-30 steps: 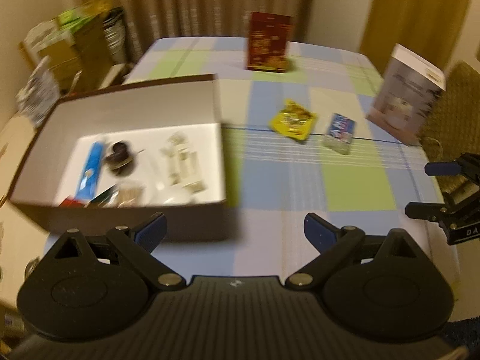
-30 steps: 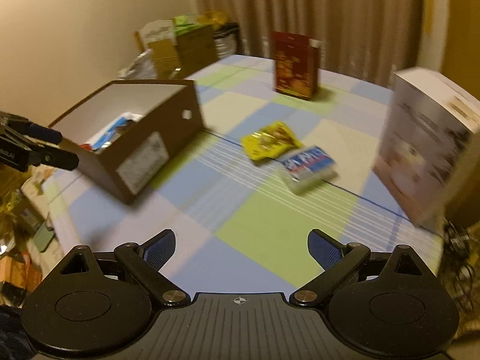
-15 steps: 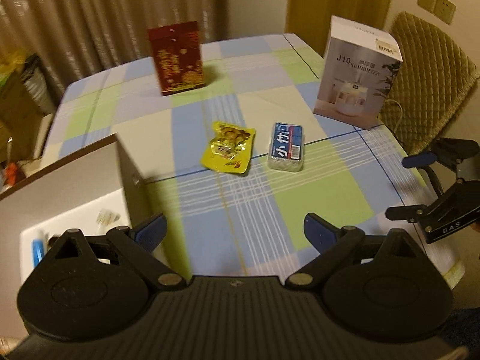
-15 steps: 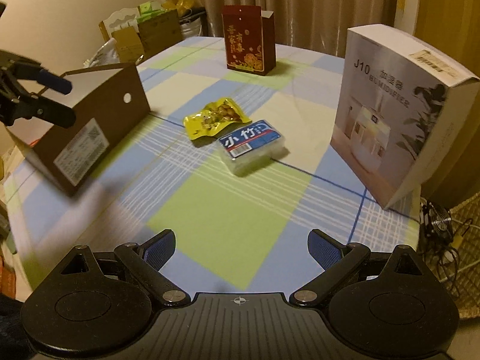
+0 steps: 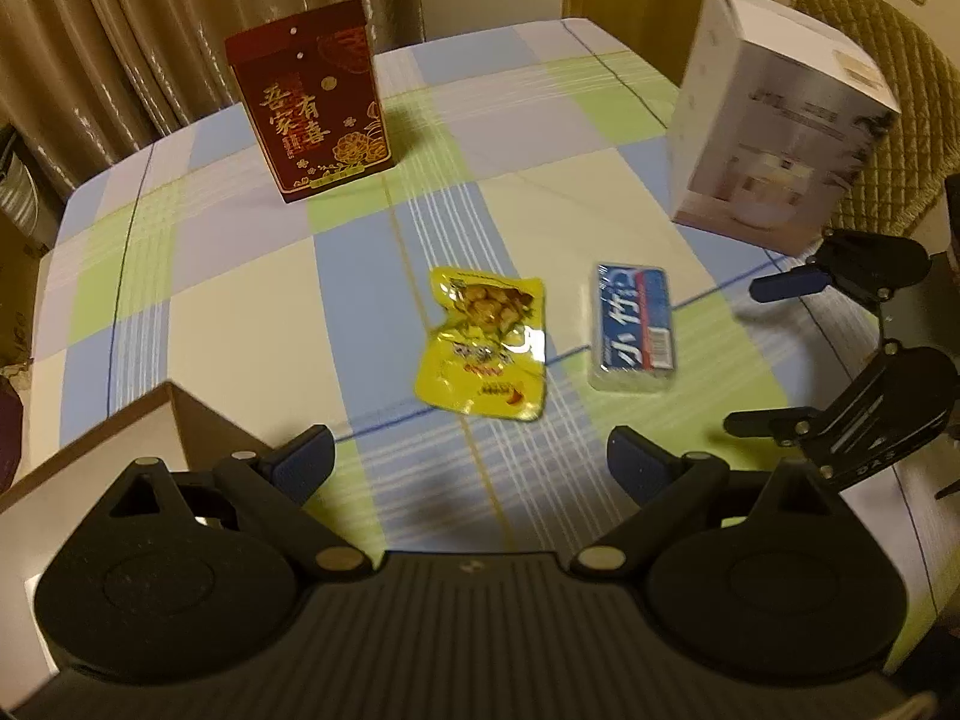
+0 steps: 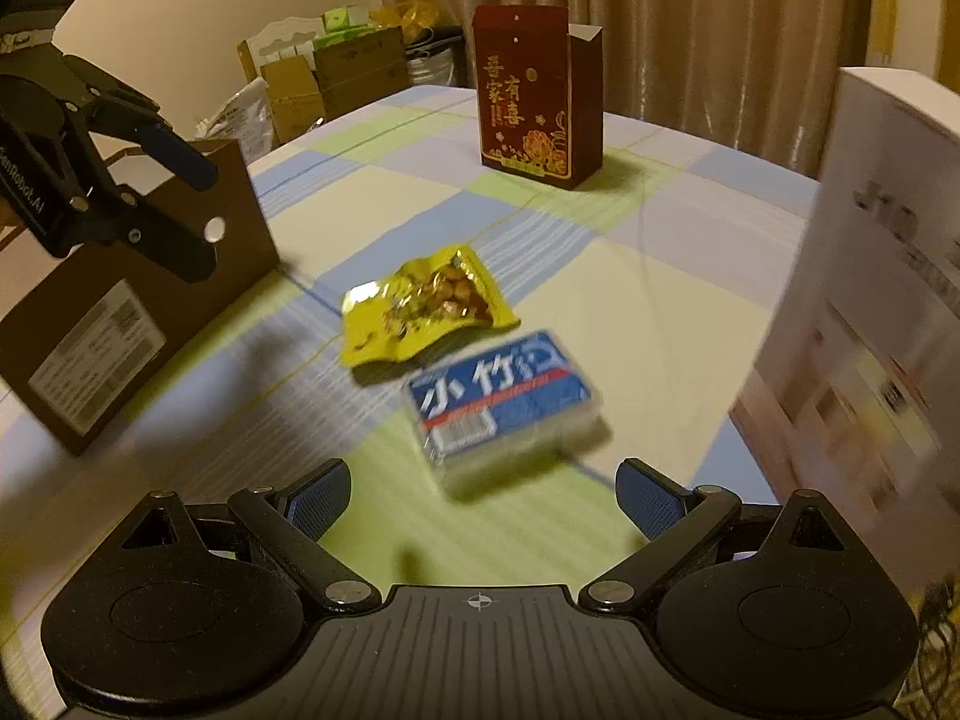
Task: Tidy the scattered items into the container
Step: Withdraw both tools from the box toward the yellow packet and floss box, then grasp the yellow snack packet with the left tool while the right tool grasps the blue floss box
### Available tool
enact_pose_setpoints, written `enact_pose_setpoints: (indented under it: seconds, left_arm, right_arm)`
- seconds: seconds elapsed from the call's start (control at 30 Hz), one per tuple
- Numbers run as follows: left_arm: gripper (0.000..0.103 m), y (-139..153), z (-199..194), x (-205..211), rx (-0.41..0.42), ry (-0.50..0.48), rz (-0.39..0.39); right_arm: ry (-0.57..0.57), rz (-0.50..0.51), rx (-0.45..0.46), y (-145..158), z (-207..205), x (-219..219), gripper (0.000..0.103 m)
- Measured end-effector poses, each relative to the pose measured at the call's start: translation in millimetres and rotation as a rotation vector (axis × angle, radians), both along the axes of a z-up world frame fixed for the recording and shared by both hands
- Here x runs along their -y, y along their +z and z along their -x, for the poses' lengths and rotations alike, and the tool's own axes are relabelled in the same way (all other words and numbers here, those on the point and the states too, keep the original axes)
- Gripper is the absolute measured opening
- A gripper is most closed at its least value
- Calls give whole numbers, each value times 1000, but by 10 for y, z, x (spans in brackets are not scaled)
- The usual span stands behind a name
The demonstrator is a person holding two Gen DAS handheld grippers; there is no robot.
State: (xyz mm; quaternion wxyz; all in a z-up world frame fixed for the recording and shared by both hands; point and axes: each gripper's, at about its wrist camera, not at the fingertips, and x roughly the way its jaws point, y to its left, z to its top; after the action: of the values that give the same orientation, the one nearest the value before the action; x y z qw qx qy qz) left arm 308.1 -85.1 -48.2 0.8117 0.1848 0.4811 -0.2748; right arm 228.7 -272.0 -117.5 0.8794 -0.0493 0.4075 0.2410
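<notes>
A yellow snack packet and a blue tissue pack lie side by side on the checked tablecloth. The brown cardboard box stands at the left; its inside is hidden. My left gripper is open above the cloth, short of the yellow packet, and shows in the right wrist view over the box. My right gripper is open just before the tissue pack and appears at the right of the left wrist view. Both hold nothing.
A dark red gift box stands upright at the far side. A tall white product box stands at the right edge, close to my right gripper. A quilted chair sits behind it; cartons pile beyond the table.
Both grippers swung from the box toward the two items and closed in. The box slid to the left edge of each view. The tissue pack now lies just ahead of my right fingers.
</notes>
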Motion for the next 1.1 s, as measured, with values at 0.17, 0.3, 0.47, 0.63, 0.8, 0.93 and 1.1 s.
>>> enact_pose_setpoints:
  seconds: [0.17, 0.3, 0.47, 0.63, 0.8, 0.93, 1.1]
  left_arm:
    - [96, -89, -204, 5, -23, 3, -1]
    - [96, -149, -335, 14, -37, 6, -8]
    - [96, -206, -445, 33, -43, 14, -14]
    - [96, -247, -482, 51, -52, 11, -24]
    - [96, -293, -486, 108, -65, -5, -32]
    - [96, -330, -480, 225, -73, -40, -35]
    - [95, -437, -537, 408, -102, -90, -37]
  right_arm:
    - [56, 29, 31, -75, -285, -93, 103]
    - [110, 73, 30, -173, -473, -168, 103]
    - [163, 87, 11, -302, -589, -207, 103]
    - [161, 89, -6, -316, -525, -168, 92]
    - [97, 121, -27, -272, -303, -70, 91]
    - [-3, 89, -50, -215, -41, 135, 91]
    - [-158, 36, -81, -162, 266, 416, 91]
